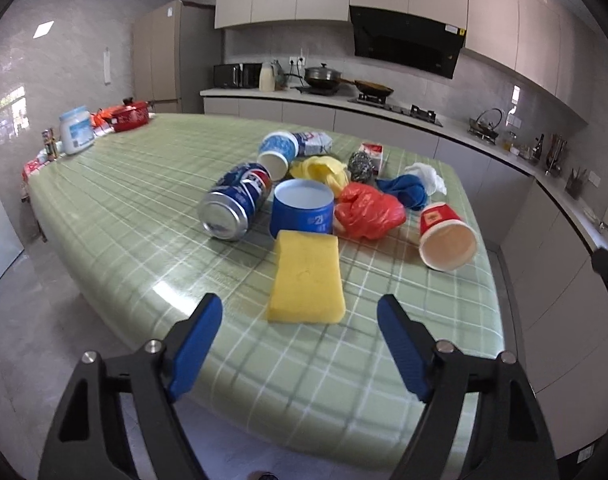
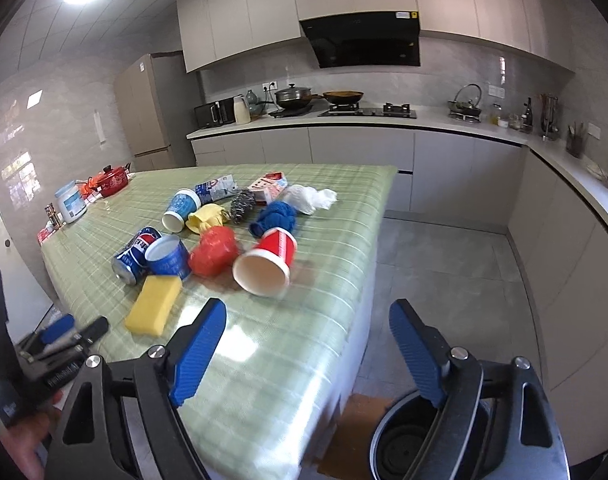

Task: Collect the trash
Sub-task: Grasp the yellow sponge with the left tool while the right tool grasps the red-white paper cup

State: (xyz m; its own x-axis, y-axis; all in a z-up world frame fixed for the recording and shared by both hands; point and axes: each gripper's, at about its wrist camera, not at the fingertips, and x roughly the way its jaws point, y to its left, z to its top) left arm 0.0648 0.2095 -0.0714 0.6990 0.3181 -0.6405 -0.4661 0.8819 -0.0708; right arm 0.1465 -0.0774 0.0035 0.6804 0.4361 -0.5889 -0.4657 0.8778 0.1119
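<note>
Trash lies on a green checked table [image 1: 124, 200]: a yellow sponge [image 1: 307, 278], a Pepsi can [image 1: 236, 204] on its side, a blue tub [image 1: 302, 208], a red plastic bag [image 1: 368, 210], a red paper cup [image 1: 446, 238] on its side, a blue-white cup [image 1: 278, 154], a yellow glove [image 1: 324, 170], steel wool [image 1: 361, 166], a blue cloth [image 1: 404, 190]. My left gripper [image 1: 300, 314] is open just before the sponge. My right gripper [image 2: 308, 320] is open over the table's near corner, short of the red cup [image 2: 266, 266]. The left gripper also shows in the right wrist view [image 2: 70, 330].
A black bin [image 2: 408, 440] stands on the floor below the right gripper, beside the table's corner. A red pot [image 1: 130, 116] and a white jar [image 1: 77, 130] sit at the table's far left. Kitchen counters [image 2: 384, 124] run behind and to the right.
</note>
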